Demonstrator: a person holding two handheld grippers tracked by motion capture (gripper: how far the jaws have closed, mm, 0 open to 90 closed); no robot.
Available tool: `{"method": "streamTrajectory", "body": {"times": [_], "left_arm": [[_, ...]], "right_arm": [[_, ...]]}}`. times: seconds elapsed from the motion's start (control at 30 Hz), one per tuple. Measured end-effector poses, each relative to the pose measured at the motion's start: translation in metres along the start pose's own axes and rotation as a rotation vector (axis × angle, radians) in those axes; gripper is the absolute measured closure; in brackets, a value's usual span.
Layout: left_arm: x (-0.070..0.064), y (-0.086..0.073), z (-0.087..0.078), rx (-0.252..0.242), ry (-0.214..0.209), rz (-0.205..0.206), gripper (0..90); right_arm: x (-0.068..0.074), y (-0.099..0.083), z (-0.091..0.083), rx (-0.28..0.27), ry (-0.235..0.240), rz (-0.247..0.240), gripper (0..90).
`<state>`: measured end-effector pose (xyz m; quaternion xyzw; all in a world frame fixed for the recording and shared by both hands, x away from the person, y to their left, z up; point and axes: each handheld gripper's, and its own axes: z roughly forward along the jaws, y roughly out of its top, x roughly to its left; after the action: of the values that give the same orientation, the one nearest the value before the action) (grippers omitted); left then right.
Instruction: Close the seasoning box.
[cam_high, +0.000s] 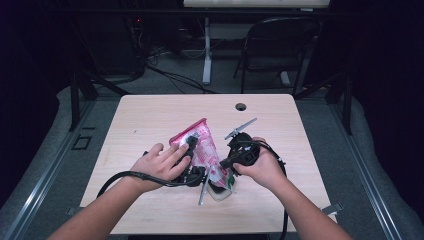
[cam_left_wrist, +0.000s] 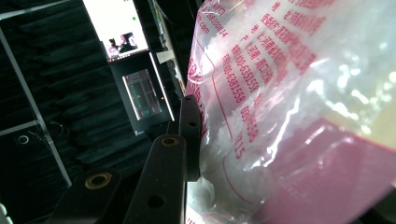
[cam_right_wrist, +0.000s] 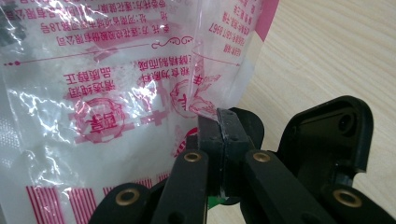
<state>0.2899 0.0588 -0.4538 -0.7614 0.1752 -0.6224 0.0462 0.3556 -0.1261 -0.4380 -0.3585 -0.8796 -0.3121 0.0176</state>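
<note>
Both grippers, left (cam_high: 191, 145) and right (cam_high: 222, 164), pinch the pink bag (cam_high: 200, 142) above the table (cam_high: 150, 115).

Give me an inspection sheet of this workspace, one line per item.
Surface: light wooden table, with a round hole near the far edge.
Job's things: clear plastic bag with pink print and a pink top edge, white grains inside, held up between the grippers.
Clutter: nothing seen.
Grippers: left gripper has a jaw pressed against the bag's side, its other jaw hidden; right gripper is shut on the bag's edge.
Cables: a black cable trails from the left gripper across the table's near left; more cables lie on the floor beyond.
Surroundings: dark room, folding chair behind the table, lit screen in the left gripper view.
</note>
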Motion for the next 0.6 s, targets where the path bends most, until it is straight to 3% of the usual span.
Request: {"method": "streamTrajectory", "body": {"times": [0.2,0.43,0.6], "left_arm": [[-0.0013,0.0002,0.0007,-0.001,-0.001,-0.003,79.6],[-0.0016,0.0,0.0011,-0.007,0.004,0.001,79.8],[-0.0028,-0.0011,0.001,0.0,-0.014,0.002,80.0]], "right_arm": [[-0.0012,-0.0007,-0.0009,0.022,-0.001,-0.01,89.3],[-0.0012,-0.0028,-0.0003,0.01,-0.001,0.001,90.0],[-0.0035,-0.0034,-0.0019,0.013,0.001,-0.004,90.0]]}}
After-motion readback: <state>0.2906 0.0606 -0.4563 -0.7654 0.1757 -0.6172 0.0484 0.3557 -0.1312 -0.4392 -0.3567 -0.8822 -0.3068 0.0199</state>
